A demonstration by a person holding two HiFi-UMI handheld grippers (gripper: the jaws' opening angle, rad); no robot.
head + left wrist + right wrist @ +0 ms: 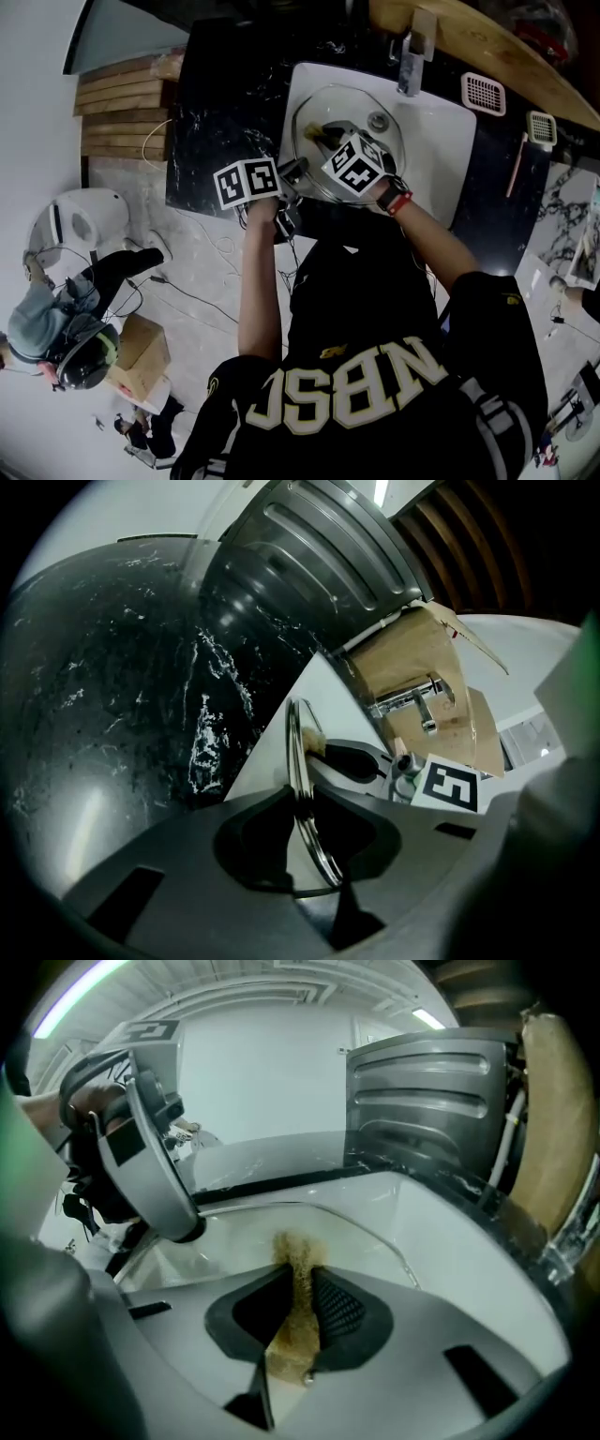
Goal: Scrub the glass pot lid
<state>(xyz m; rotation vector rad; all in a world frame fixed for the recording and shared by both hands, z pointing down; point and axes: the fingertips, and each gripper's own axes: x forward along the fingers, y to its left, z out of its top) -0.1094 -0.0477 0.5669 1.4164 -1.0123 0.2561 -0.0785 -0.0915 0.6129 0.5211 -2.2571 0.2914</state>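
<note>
Centrally, lid (356,101): glass, metal-rimmed, held in the white sink (445,141), its knob facing up. Left claw (305,817): narrow, clamped on the lid's near rim, which runs edge-on between its jaws. Right claw (300,1312): closed on a tan sponge (298,1251), whose tip lies against the lid's glass. Sink: set in a black marbled surface (220,103), with a faucet (410,64) at its far edge. Beyond the surface's left end: stacked wooden slats (122,103).
</note>
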